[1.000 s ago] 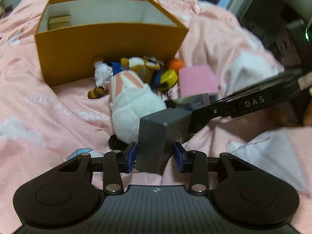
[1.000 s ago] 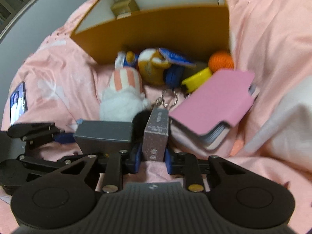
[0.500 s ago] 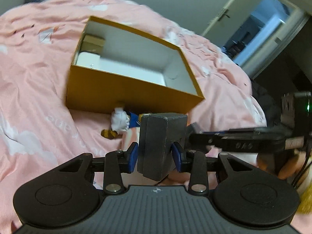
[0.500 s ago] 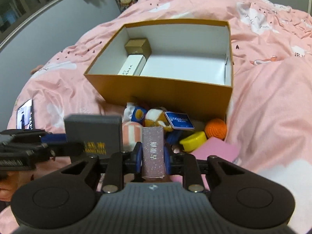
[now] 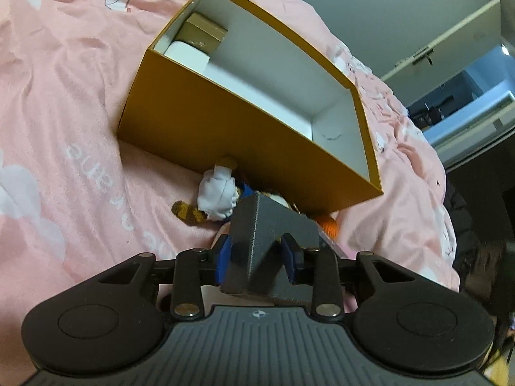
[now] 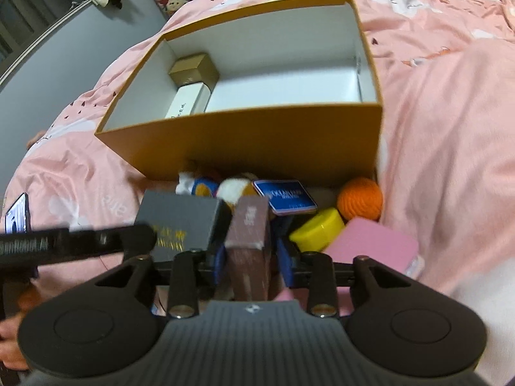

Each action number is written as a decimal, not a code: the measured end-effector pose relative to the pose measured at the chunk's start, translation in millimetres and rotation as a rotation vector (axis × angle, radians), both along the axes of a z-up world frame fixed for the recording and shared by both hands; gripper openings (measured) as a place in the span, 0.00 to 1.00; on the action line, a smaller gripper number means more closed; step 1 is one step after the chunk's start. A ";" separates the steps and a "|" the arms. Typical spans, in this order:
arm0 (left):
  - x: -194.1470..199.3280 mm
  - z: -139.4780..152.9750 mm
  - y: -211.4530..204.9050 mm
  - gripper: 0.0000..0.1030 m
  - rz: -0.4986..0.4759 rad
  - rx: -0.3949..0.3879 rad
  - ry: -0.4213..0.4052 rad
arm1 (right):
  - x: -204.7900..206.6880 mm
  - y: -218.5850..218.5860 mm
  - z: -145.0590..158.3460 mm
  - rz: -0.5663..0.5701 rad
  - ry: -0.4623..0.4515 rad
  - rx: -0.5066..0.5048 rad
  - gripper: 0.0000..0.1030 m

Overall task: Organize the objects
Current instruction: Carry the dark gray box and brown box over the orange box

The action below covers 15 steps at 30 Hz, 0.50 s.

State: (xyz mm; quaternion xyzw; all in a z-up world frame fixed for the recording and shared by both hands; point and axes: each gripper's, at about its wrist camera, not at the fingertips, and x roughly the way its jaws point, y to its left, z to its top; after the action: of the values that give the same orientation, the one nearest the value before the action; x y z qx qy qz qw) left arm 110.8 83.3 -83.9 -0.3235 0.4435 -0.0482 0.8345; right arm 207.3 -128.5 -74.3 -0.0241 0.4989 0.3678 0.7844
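Pink quilted bed (image 5: 64,103). Your left gripper (image 5: 256,254) clamps the dark grey box (image 5: 257,231); right gripper (image 6: 248,254) the mauve carton (image 6: 249,225). Lift both clear over the orange cardboard box's (image 6: 257,135) 12 o'clock rim.

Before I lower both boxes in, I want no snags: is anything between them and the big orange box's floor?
Only its near wall to clear. Inside, a gold box and white box fill the left end; the remaining floor looks bare.
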 end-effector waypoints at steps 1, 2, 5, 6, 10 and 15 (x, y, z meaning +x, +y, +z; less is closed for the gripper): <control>1.3 -0.7 -0.9 0.42 -0.003 0.002 -0.001 | -1.7 -1.2 -0.4 -0.003 0.000 0.002 0.36; 3.2 -2.0 -2.5 0.46 -0.012 -0.003 0.002 | -2.8 -2.3 -1.1 -0.007 0.000 0.005 0.36; 5.9 -8.8 -6.3 0.59 -0.022 -0.017 0.022 | -4.1 -2.4 -3.9 -0.013 0.005 -0.003 0.36; 6.2 -10.8 -6.0 0.60 -0.020 -0.028 0.027 | -5.4 -2.2 -4.6 -0.012 0.002 -0.004 0.34; 7.4 -17.7 -4.9 0.60 -0.013 -0.076 0.031 | -7.5 -0.6 -10.5 -0.003 0.007 -0.013 0.28; 2.5 -10.5 -8.0 0.46 -0.010 -0.064 -0.012 | -7.7 -3.6 -9.6 -0.009 0.014 0.005 0.24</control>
State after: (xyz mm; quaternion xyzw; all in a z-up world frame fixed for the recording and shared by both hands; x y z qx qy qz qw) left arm 113.3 75.3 -94.3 -0.3477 0.4382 -0.0686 0.8260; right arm 199.5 -132.2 -83.9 -0.0170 0.5036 0.3656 0.7826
